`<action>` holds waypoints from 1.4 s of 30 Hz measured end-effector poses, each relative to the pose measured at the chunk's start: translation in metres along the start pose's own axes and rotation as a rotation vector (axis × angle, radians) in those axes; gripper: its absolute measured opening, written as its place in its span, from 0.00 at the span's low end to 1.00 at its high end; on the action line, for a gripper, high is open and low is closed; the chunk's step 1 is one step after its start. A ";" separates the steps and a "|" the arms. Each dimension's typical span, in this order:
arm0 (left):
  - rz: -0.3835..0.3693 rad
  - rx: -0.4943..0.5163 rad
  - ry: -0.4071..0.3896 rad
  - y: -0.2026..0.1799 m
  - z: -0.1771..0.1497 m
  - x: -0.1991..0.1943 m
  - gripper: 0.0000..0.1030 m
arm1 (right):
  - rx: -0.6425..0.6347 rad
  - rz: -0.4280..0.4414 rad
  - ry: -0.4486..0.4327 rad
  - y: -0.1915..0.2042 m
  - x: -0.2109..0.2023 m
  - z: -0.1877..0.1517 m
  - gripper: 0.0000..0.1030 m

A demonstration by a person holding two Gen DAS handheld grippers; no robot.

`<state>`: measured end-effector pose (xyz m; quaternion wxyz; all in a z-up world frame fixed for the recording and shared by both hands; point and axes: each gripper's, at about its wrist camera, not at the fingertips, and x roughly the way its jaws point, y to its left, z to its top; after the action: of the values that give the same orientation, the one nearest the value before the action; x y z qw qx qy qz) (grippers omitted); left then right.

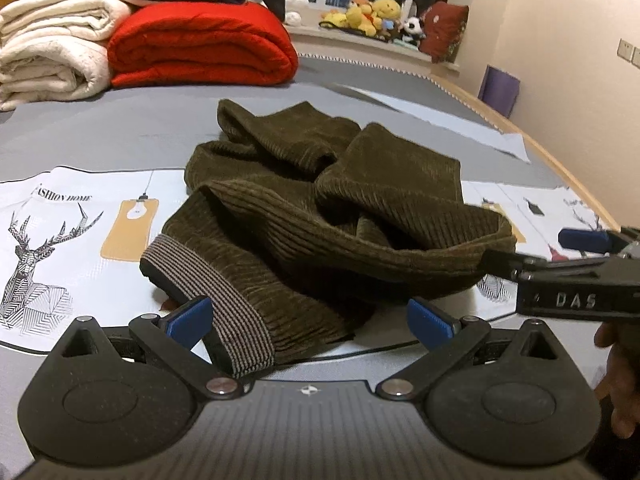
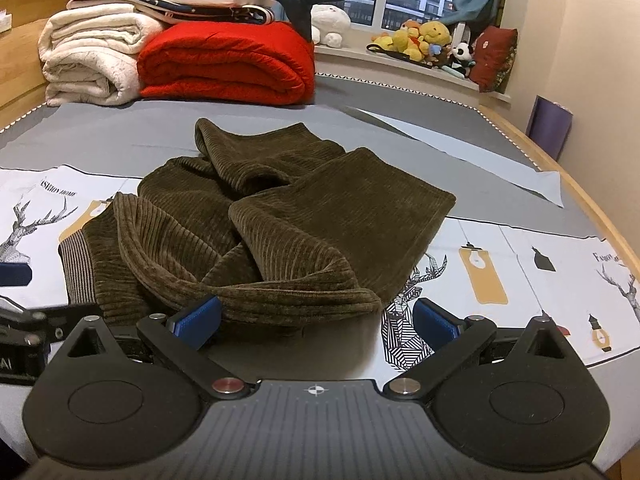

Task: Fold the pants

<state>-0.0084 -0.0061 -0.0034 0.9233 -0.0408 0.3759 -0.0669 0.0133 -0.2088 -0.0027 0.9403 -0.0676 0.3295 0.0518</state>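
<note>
Dark olive corduroy pants [image 1: 320,208] lie crumpled on the bed, also in the right wrist view [image 2: 264,224]. Their striped elastic waistband [image 1: 224,312] lies at the near left. My left gripper [image 1: 310,320] is open, low over the bed, with the waistband between its blue pads. My right gripper [image 2: 316,320] is open, its left pad [image 2: 198,320] touching the near folded edge of the pants. The right gripper also shows at the right edge of the left wrist view [image 1: 576,276].
The bed has a grey sheet with a white deer-print panel [image 1: 52,248]. Folded white blankets [image 2: 92,60] and a red quilt [image 2: 228,64] are stacked at the far side. Plush toys [image 2: 424,40] sit on the window sill. A wooden bed rim [image 2: 560,168] runs along the right.
</note>
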 end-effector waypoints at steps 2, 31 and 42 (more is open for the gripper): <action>-0.022 -0.003 0.019 0.001 0.001 0.002 1.00 | 0.006 -0.004 0.002 -0.001 0.000 0.000 0.98; -0.053 -0.044 0.010 0.017 0.004 -0.002 0.94 | 0.066 -0.015 -0.045 -0.011 -0.003 0.007 0.65; -0.060 -0.034 0.021 0.022 0.003 -0.001 0.34 | 0.108 0.029 -0.032 -0.014 0.000 0.006 0.49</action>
<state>-0.0050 0.0158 -0.0039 0.9161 -0.0668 0.3852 -0.0885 0.0195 -0.2218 0.0033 0.9469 -0.0113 0.3177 0.0484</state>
